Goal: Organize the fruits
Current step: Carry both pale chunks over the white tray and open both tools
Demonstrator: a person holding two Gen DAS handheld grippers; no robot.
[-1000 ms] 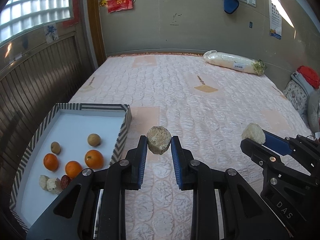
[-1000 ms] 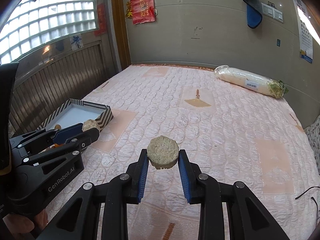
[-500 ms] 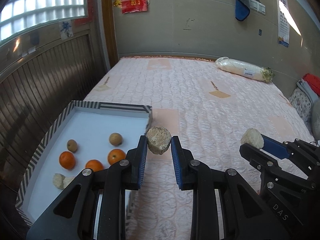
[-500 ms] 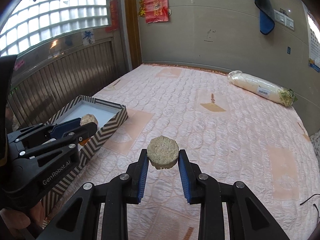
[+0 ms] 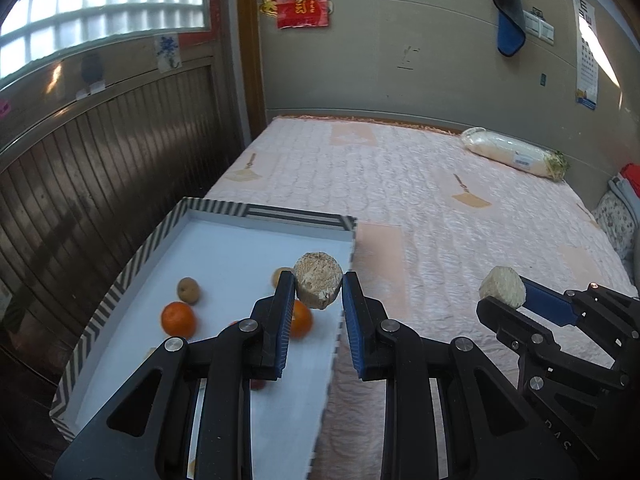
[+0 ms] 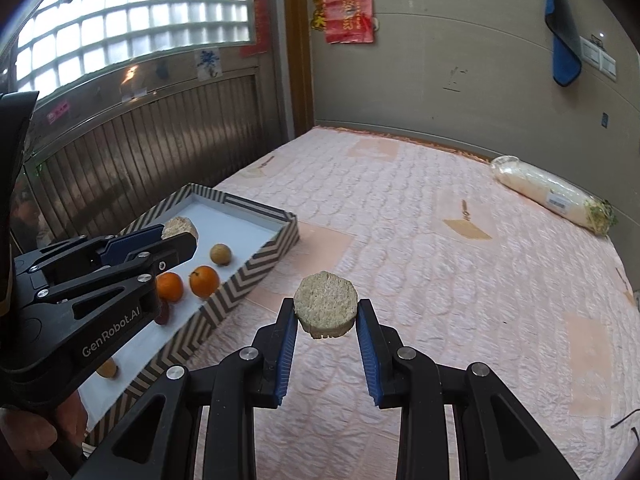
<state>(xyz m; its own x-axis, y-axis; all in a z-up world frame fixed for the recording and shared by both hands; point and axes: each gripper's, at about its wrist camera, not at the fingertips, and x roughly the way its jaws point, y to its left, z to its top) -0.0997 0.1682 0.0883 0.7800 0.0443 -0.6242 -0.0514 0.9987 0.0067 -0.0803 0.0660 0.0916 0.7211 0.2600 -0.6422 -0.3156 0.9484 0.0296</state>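
a beige chunk (image 5: 319,286) sits pinched between the left gripper (image 5: 319,292) pads, above the striped tray (image 5: 264,213) edge. the right gripper (image 6: 326,316) clamps a beige disc (image 6: 326,310) over the pink quilt (image 6: 440,264), beside the tray.

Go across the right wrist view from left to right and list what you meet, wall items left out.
Left gripper shut on a beige chunk → striped tray with oranges → right gripper shut on a round beige slice → long wrapped bundle on the pink quilt.
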